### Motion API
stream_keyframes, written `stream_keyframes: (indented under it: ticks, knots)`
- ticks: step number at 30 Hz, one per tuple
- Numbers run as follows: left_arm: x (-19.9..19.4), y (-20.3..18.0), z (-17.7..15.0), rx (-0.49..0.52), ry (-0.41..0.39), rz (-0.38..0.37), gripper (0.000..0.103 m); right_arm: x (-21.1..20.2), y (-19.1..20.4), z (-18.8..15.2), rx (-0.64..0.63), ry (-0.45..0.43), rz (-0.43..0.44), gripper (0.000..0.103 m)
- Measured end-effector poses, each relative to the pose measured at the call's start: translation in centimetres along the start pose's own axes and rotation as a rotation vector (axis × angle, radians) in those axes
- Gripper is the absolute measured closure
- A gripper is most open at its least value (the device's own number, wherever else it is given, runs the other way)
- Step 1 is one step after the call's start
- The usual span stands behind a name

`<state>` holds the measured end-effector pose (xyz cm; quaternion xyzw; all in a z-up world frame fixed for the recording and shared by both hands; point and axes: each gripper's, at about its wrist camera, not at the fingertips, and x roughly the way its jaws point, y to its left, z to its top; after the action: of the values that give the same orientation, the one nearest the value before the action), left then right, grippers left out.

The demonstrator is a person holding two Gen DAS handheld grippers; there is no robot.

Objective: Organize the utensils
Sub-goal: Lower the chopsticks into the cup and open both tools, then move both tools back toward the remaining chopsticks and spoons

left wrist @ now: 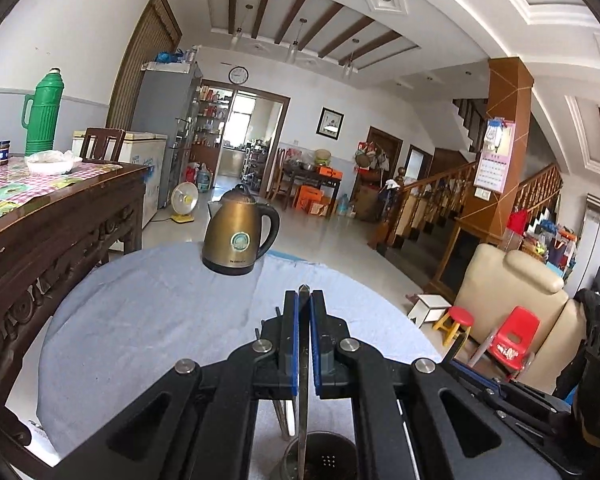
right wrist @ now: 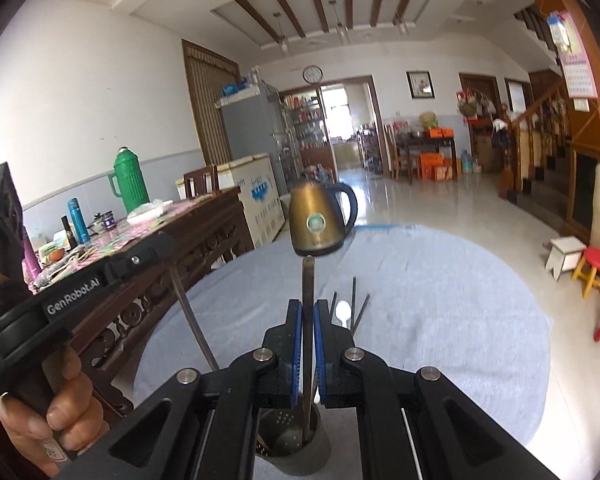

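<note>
Both fisheye views were bright with daylight that entered through the far doorway [left wrist: 242, 128] and from the right. The polished floor [right wrist: 440, 204] carried white glare, and the counter's blue cloth [right wrist: 512, 340] washed out on its right side. Walls and ceiling beams [left wrist: 300, 12] bowed strongly, and the corners fell to black. The distant room stayed fairly sharp, while the right edges were smeared.

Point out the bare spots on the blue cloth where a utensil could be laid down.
The blue cloth is bare left of the kettle, toward the wooden table. In the right wrist view the cloth lies bare right of the loose utensils. It is crowded around the holder cup under both grippers.
</note>
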<state>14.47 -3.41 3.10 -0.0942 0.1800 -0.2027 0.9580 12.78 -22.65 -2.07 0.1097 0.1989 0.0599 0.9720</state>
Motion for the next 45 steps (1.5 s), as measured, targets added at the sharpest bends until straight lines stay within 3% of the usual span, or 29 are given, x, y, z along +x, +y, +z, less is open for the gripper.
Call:
stream_keyframes:
  ticks: [9, 10, 11, 13, 14, 15, 17, 20, 23, 28, 32, 37, 45]
  knots:
    - [1.8, 0.0, -1.2, 0.022, 0.086, -0.018, 0.098, 0.9, -1.3, -0.9, 0.083, 0.088, 0.022, 0.095]
    - [1.9, 0.1, -1.1, 0.021, 0.095, -0.017, 0.092, 0.9, -1.4, -0.9, 0.101, 0.105, 0.045, 0.094]
    - [1.9, 0.3, -1.1, 0.017, 0.103, -0.017, 0.087, 0.9, -1.8, -0.8, 0.118, 0.116, 0.069, 0.088]
    - [1.0, 0.8, -0.7, -0.002, 0.076, -0.018, 0.054, 0.3, -2.3, -0.7, 0.146, 0.097, 0.088, 0.078]
    - [0.5, 1.1, -0.5, -0.009, 0.054, -0.014, 0.048, -0.4, -2.8, -0.5, 0.164, 0.066, 0.096, 0.068]
    - [-0.4, 1.5, -0.1, -0.019, 0.019, -0.005, 0.043, -1.1, -3.4, -0.3, 0.180, 0.036, 0.096, 0.052]
    - [-1.1, 2.0, 0.3, -0.020, 0.000, 0.015, 0.042, -1.9, -4.1, 0.1, 0.199, -0.010, 0.081, 0.033]
    - [-1.7, 2.9, 0.5, -0.017, 0.004, 0.064, 0.038, -2.9, -5.2, 0.5, 0.206, -0.056, 0.021, 0.033]
    - [-1.7, 4.0, -0.2, -0.032, 0.026, 0.106, 0.034, -2.6, -6.7, 0.1, 0.242, -0.035, -0.019, 0.033]
    - [-0.1, 5.8, -2.3, -0.070, 0.144, 0.203, 0.034, -1.7, -8.1, -0.7, 0.279, 0.012, -0.041, 0.035]
    - [0.7, 6.8, -3.3, -0.086, 0.198, 0.258, 0.034, -1.3, -8.5, -1.0, 0.291, 0.033, -0.048, 0.041]
    - [1.8, 7.7, -4.1, -0.061, 0.246, 0.319, 0.034, -0.5, -9.2, -1.6, 0.325, 0.073, -0.064, 0.042]
    - [3.5, 8.9, -6.1, -0.055, 0.342, 0.345, 0.034, 1.2, -10.4, -3.4, 0.381, 0.144, -0.076, 0.047]
